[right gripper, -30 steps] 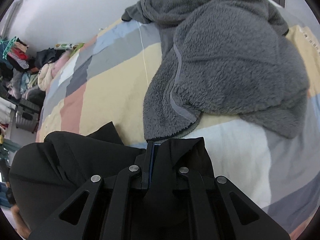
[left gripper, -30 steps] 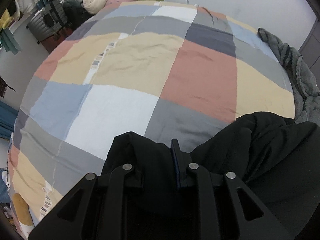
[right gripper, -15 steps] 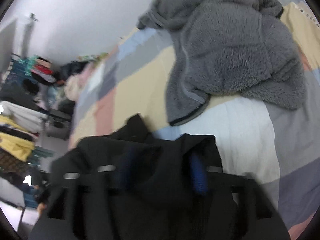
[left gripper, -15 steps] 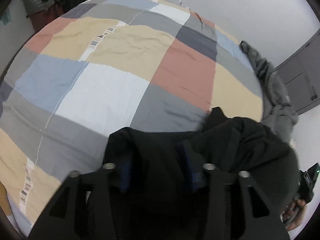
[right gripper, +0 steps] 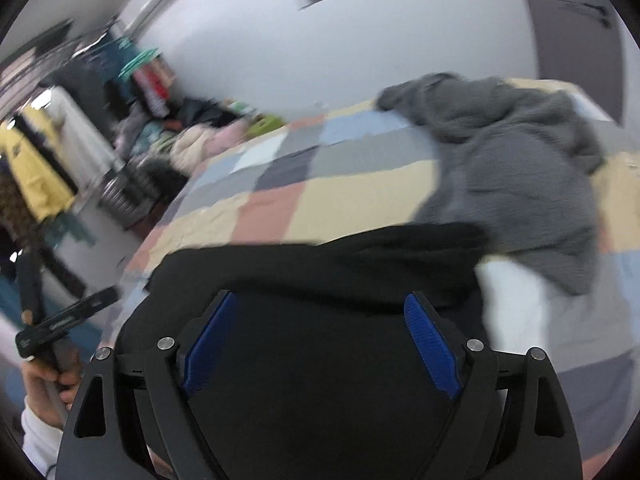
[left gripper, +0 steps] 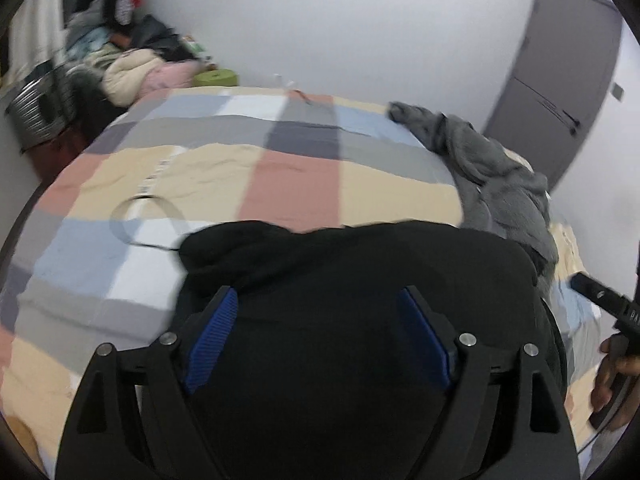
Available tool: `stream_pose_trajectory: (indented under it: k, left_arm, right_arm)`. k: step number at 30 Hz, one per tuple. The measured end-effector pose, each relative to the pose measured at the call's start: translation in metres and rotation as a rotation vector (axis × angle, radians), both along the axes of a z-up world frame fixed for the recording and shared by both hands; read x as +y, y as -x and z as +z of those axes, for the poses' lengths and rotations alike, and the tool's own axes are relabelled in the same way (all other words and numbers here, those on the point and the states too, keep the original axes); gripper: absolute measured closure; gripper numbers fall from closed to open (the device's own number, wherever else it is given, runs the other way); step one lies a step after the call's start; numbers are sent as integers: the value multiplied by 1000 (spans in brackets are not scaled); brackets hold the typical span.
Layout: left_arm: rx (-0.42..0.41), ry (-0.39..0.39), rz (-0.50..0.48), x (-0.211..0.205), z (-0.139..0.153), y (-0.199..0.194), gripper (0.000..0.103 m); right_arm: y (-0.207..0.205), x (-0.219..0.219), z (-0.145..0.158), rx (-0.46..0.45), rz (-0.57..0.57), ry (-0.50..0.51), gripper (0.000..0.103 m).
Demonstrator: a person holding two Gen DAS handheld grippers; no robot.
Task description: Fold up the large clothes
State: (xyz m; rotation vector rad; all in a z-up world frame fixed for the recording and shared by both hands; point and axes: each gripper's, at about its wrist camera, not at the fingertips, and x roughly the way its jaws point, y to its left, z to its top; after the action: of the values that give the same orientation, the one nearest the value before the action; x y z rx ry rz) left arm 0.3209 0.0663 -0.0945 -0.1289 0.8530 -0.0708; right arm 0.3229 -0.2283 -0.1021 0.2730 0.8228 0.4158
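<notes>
In the left wrist view, the left hand-held gripper is wide open at the bottom of the frame. Its jaws have just been opening, and its blue pads hold nothing. The black garment lies under them, low in the middle, on the checked bed. A grey fleece sits at the right.

In the right wrist view, the right hand-held gripper is wide open too, holding nothing. The black garment lies below it. The grey fleece is at the upper right.
</notes>
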Motion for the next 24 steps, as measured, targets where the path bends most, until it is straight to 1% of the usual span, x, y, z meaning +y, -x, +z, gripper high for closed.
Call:
stream_pose_trajectory:
  k: [2,4,6,8,12,15,20,24]
  left_arm:
    - [13,-22,-11,-12,-13,-13,21]
    - [21,-47,-24,-23,-28,-26,21]
    - [24,-89,-24,-31,-40,-39,21]
    - [25,-109,-19,-33,-45,-43,21]
    - [41,-82,-7,-28,-60,-59,21]
    - [36,-95,3,-28,-68,-67,21]
    - [58,-98,24,-28,-83,-87,21]
    - [79,-95,32,-25,-86,-94,20]
  right_arm:
    - [-11,28,-18,18,34,38,18]
    - [-20,45,-31,20,46,76,18]
    - [-27,55,-40,2,41,112,17]
    - [-35,56,-47,-2,35,116,17]
    - [-52,55,-61,22,29,99,16]
    - [-62,56,-68,30,27,99,16]
    - [-85,66,-78,35,17,135,14]
    - [-94,66,-81,59,14,145,14]
